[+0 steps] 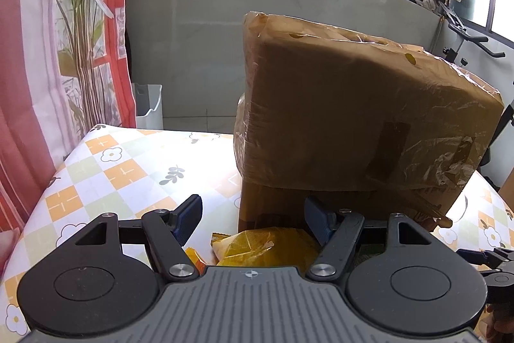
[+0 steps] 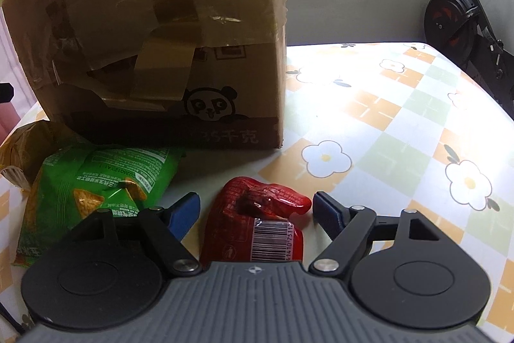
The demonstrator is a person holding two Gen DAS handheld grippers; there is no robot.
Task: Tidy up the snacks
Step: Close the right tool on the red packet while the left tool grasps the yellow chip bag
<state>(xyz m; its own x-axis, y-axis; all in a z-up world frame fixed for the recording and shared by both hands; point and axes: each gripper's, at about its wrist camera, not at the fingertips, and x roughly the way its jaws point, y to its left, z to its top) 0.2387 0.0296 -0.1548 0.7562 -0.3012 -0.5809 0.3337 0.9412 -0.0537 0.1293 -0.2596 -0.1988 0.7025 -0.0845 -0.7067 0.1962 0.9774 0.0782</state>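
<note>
A yellow snack packet lies on the flowered tablecloth between the fingers of my left gripper. The gripper is open, with a gap showing on the packet's left side. A taped cardboard box stands just beyond it. In the right wrist view, a red snack packet with a barcode lies between the fingers of my right gripper. That gripper is open, with space on both sides of the packet. A green chip bag lies to the left, against the front of the box.
A checked tablecloth with flowers covers the table. Crumpled brownish wrapping sits left of the green bag. An exercise bike stands beyond the table's right edge. A curtain and a white bin are at the far left.
</note>
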